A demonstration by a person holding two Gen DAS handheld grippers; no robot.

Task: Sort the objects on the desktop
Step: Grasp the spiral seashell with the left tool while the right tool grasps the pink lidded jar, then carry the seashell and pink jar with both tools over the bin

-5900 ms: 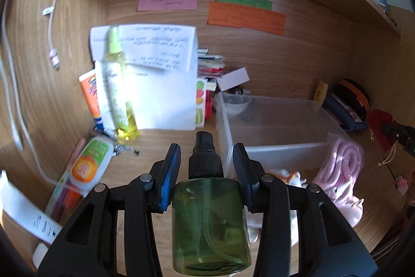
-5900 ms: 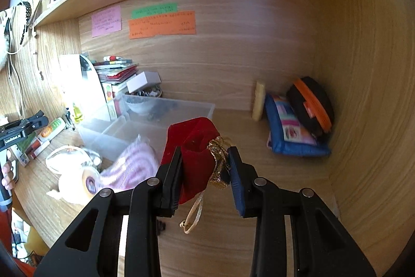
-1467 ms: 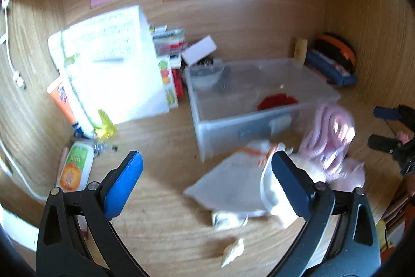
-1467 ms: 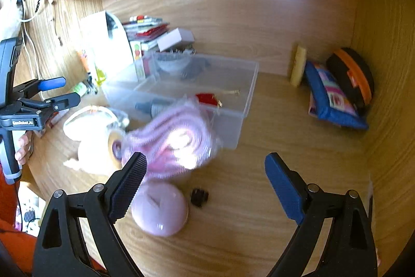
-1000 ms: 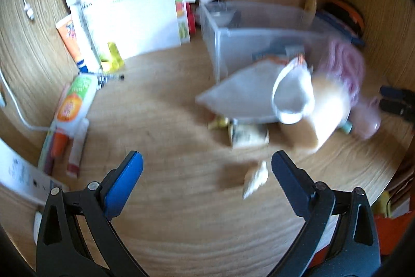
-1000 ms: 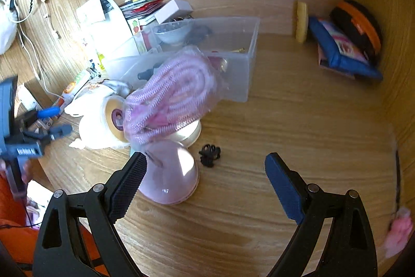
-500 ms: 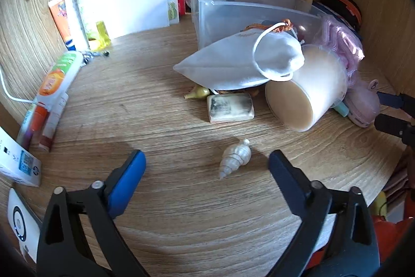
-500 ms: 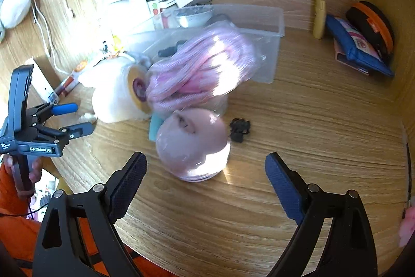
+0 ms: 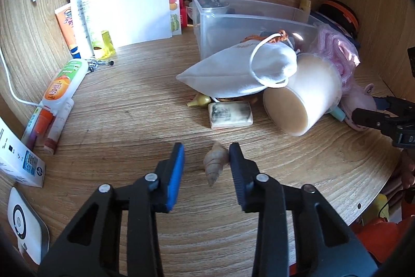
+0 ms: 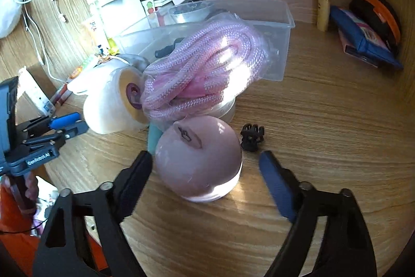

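The left gripper (image 9: 206, 164) is lowered to the wooden desk (image 9: 129, 108), and its jaws are half closed around a small spiral seashell (image 9: 215, 164). The shell touches the right finger, while a gap remains on the left side, so it is not yet clamped. Just ahead of this gripper lie a small white soap-like block (image 9: 230, 114) and a white drawstring pouch (image 9: 241, 69); behind them stands the clear plastic bin (image 9: 207, 25).

The right gripper (image 10: 205, 168) is wide open around a pink dome-shaped object (image 10: 199, 160). A black hair claw (image 10: 252, 136) lies just ahead of its right finger, and a bagged pink rope (image 10: 202, 72) lies beyond the dome.
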